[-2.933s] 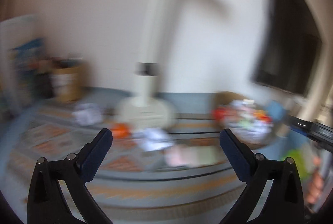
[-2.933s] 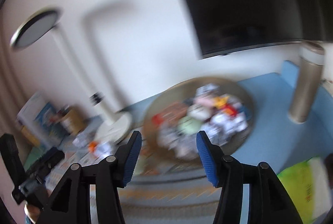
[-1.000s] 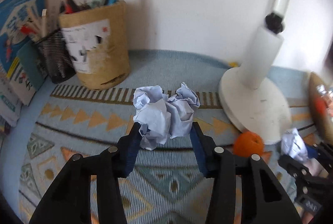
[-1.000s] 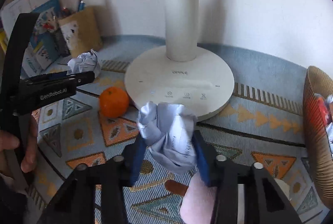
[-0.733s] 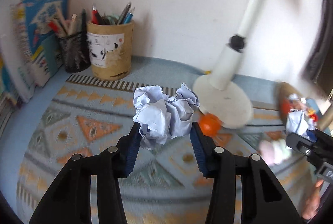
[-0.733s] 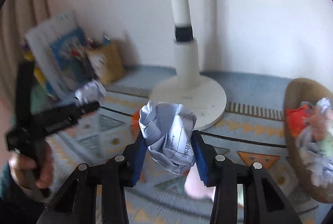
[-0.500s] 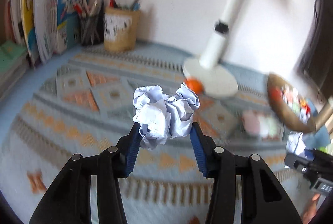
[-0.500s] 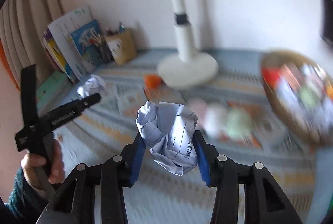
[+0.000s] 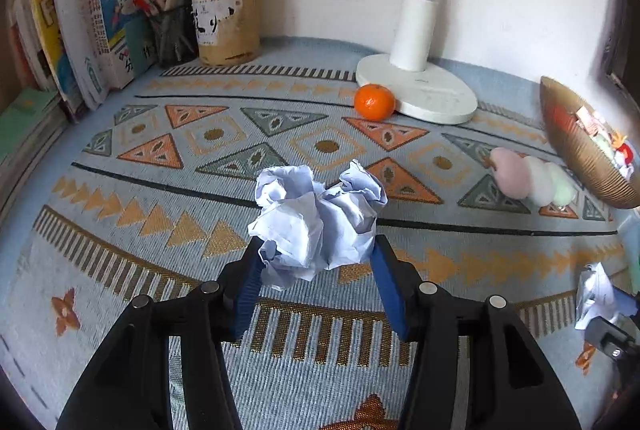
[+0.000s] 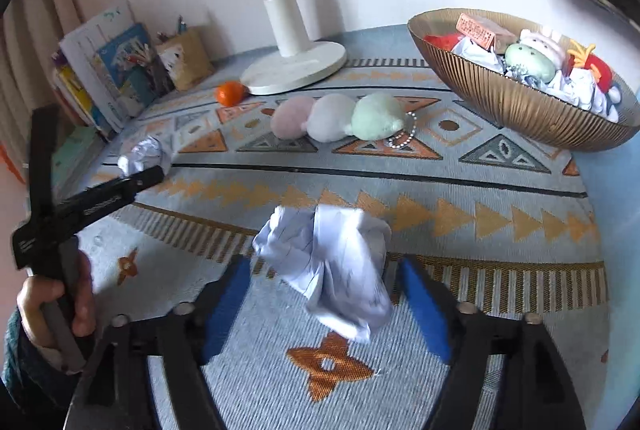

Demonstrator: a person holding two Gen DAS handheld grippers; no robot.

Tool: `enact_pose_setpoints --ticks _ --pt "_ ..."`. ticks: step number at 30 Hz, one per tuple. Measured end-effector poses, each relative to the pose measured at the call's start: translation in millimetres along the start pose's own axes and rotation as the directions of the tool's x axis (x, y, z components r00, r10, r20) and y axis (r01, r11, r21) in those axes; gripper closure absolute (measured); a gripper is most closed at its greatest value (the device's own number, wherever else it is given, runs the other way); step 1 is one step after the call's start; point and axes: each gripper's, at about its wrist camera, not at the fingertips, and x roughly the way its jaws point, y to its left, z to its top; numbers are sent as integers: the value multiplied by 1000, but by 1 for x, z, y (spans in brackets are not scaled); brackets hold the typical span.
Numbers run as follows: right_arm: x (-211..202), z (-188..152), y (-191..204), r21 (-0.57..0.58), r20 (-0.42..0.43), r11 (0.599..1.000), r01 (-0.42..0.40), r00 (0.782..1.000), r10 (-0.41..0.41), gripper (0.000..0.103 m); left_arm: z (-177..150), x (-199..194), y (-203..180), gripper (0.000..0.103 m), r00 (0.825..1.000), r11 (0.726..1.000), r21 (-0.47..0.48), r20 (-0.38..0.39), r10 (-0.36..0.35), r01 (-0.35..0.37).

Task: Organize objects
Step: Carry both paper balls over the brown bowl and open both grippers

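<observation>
In the left wrist view a crumpled pale-blue paper ball (image 9: 316, 218) sits between the blue pads of my left gripper (image 9: 316, 254), above the patterned mat. The jaws are opening, but both pads still touch the paper. In the right wrist view my right gripper (image 10: 322, 266) is opening wide. A second crumpled paper ball (image 10: 332, 266) hangs blurred between the pads, with a gap on each side, just over the mat's near part. That view also shows the left gripper with its paper ball (image 10: 142, 154) at the left, held by a hand (image 10: 52, 302).
A gold ribbed bowl (image 10: 516, 102) full of toys and paper stands at the right. A three-ball plush (image 10: 336, 118), an orange (image 9: 374, 102) and a white lamp base (image 9: 420, 90) lie mid-mat. A pen cup (image 9: 228, 26) and books (image 9: 80, 30) line the back left.
Both grippers have drawn back from the lamp toward the mat's near edge, each carrying its paper ball. The right jaws have spread wide and let go of their ball. The left jaws have widened slightly.
</observation>
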Motion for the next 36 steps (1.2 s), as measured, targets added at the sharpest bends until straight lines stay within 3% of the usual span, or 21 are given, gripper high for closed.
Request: enact_pose_setpoints --ticks 8,15,16,17,20,24,26,28,30,32,36 --pt "9 2 -4 44 -27 999 10 1000 -9 24 -1 -2 -3 52 1000 1000 7 8 -15 15" --pt "23 7 21 -28 -50 991 129 990 -130 23 -1 0 -5 52 1000 1000 15 -2 -17 17" --pt "27 7 25 -43 -48 986 164 985 -166 25 -1 0 -4 52 1000 1000 12 -1 -20 20" --pt "30 6 31 -62 -44 973 221 974 -224 33 -1 0 -4 52 1000 1000 10 1 -22 22" --pt "26 4 32 -62 -13 969 239 971 -241 55 -1 -1 -4 52 1000 1000 9 3 -25 25" --pt "8 2 19 5 34 974 226 973 -226 58 -1 -5 -10 52 999 998 43 15 -36 36" --pt "2 2 8 32 18 979 202 979 -203 58 3 -10 -22 53 996 995 60 7 -83 83" --pt "-14 7 -9 64 31 976 209 977 -211 58 17 -23 -46 53 985 982 82 33 -171 168" --pt "-45 24 -31 98 100 967 235 964 -245 58 32 -34 -73 53 971 968 125 65 -228 219" --pt "-79 48 -56 143 181 950 276 937 -299 58 53 -42 -113 53 944 935 188 83 -320 301" --pt "-117 93 -107 255 262 912 321 885 -384 58 94 -32 -184 53 888 868 242 47 -457 434"
